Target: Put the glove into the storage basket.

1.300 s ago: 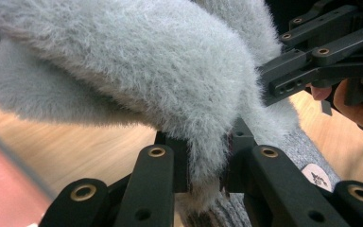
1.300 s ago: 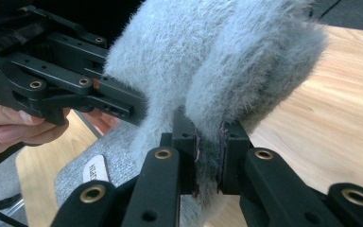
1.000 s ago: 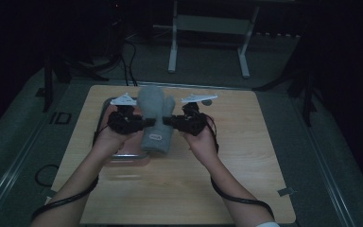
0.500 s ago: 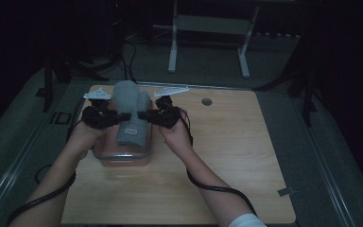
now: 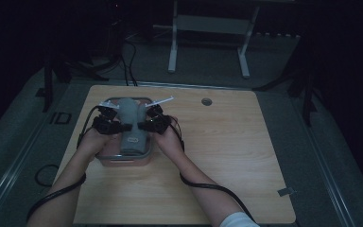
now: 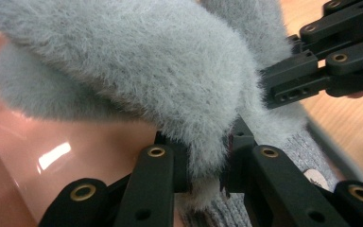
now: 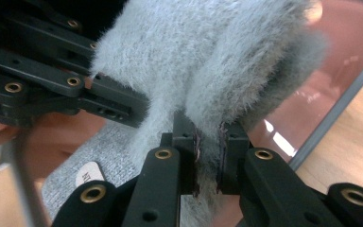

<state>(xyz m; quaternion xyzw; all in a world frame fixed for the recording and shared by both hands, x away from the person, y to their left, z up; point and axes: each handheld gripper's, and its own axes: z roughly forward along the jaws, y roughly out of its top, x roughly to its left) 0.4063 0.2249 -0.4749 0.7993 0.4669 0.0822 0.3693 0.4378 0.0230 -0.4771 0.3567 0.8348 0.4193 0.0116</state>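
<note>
The left tongs point(image 5: 115, 124) are squeezed tight on one side of a fluffy grey sock point(image 5: 131, 124). The sock sits over a pink see-through box point(image 5: 123, 160) on the left part of the wooden tabletop point(image 5: 227, 156). The right tongs point(image 5: 147, 124) pinch its other side tight.

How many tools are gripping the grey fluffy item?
2. The left tool pinches one edge of the grey fluffy item; the right tool pinches the opposite edge, above the pink container. Nothing suggests a hidden third.
</note>
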